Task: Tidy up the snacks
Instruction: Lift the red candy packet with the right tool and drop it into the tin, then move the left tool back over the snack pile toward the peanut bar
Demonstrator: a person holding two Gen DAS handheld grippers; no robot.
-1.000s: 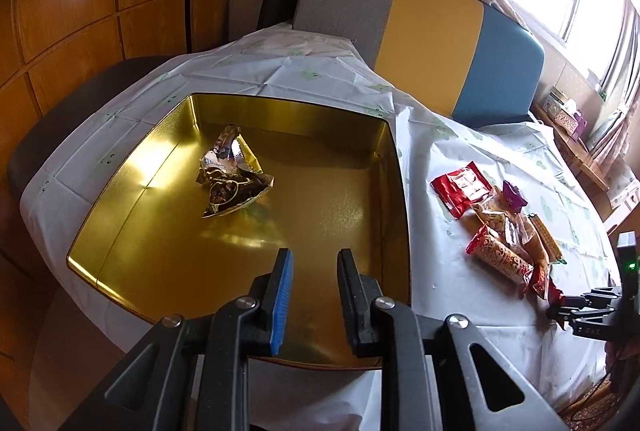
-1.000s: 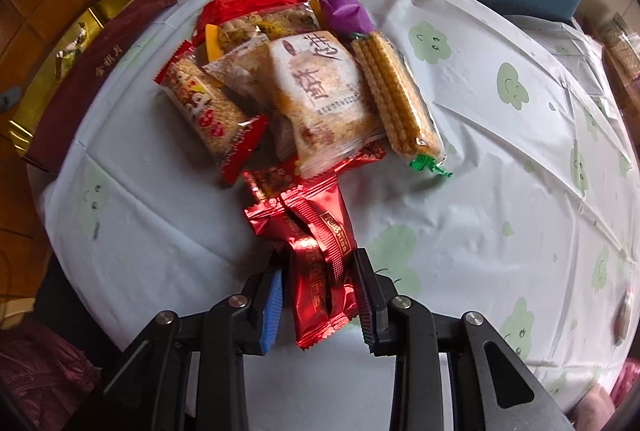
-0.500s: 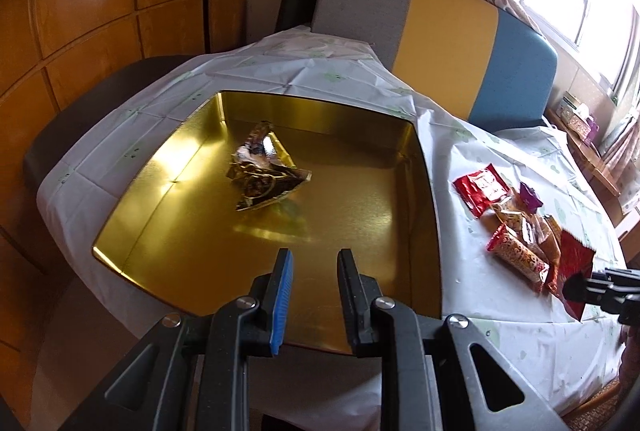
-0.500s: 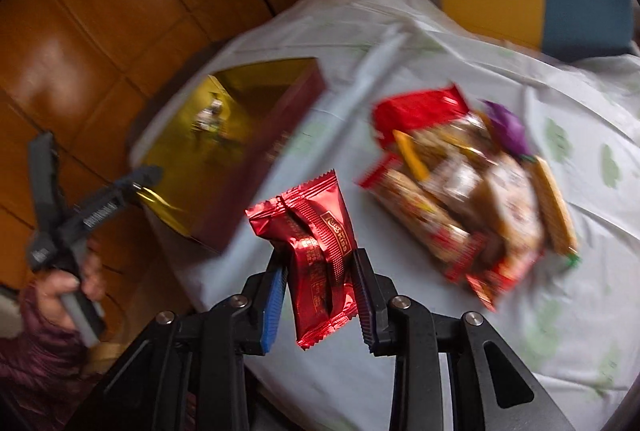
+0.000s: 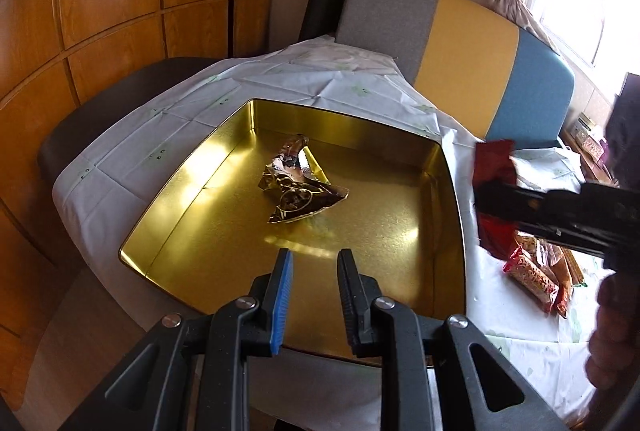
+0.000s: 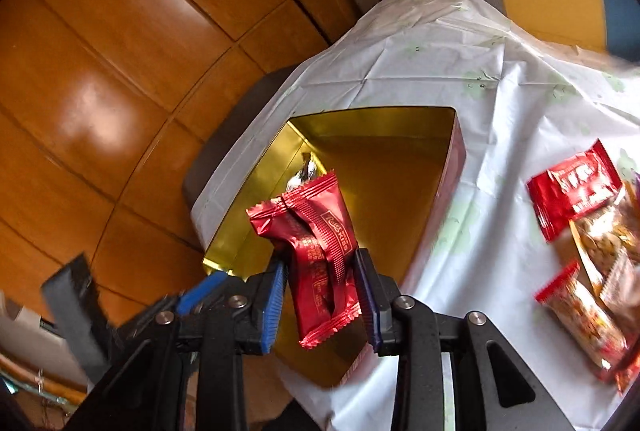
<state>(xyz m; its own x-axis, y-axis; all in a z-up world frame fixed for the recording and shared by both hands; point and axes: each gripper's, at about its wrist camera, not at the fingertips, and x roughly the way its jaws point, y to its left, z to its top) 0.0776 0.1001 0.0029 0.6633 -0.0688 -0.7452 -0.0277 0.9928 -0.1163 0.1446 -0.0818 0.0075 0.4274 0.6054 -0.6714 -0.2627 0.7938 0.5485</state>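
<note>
An open gold tin [image 5: 380, 231] lies on the white tablecloth, with a crumpled gold-brown wrapper [image 5: 298, 191] on its floor. My left gripper [image 5: 314, 259] hovers open over the tin's near edge with nothing between its fingers. My right gripper [image 6: 322, 267] carries a dark red snack packet [image 6: 320, 255] above the near side of the tin [image 6: 384, 159]. Its jaws are opening, but the packet still sits between the pads. From the left wrist it comes in at the right as a black bar [image 5: 480, 199] with the red packet [image 5: 494, 161] at its tip.
A pile of loose snacks [image 6: 588, 231] lies on the cloth right of the tin, also visible from the left wrist [image 5: 536, 271]. A grey, yellow and blue seat back [image 5: 472, 43] stands behind the table. Wood panelling [image 5: 100, 11] fills the left. A dark chair [image 5: 120, 91] stands by the table's left edge.
My right gripper lifted the red packet off the snack pile and swung it left to above the tin. The left gripper drifted slightly and stayed open.
</note>
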